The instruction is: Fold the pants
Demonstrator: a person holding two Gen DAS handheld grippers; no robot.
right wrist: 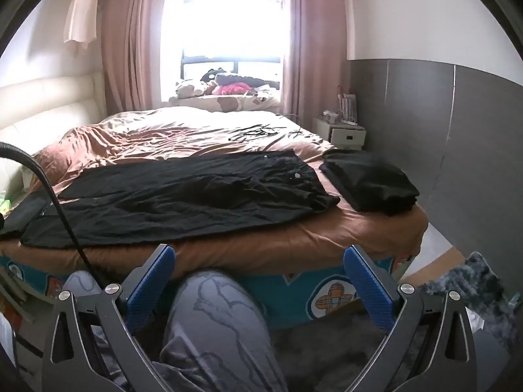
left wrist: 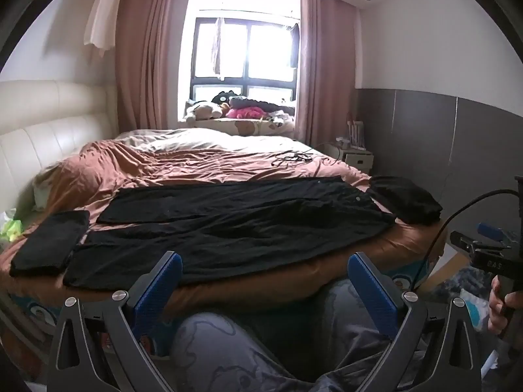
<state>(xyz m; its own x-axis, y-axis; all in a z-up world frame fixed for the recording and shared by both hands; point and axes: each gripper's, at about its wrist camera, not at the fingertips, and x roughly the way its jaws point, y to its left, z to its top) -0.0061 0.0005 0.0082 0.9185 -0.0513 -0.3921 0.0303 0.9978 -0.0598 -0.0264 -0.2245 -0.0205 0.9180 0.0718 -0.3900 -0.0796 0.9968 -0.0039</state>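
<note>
Black pants lie spread flat across the near edge of the bed, waist to the right, both legs running left. They also show in the right wrist view. My left gripper is open and empty, held in front of the bed's edge just short of the pants. My right gripper is open and empty, also in front of the bed and below its edge. The right gripper's body shows at the right of the left wrist view, held by a hand.
A folded black garment lies left of the pants, and a folded black stack lies at the right corner. Black cables lie farther back on the brown sheet. A nightstand stands right of the bed. My knee is below.
</note>
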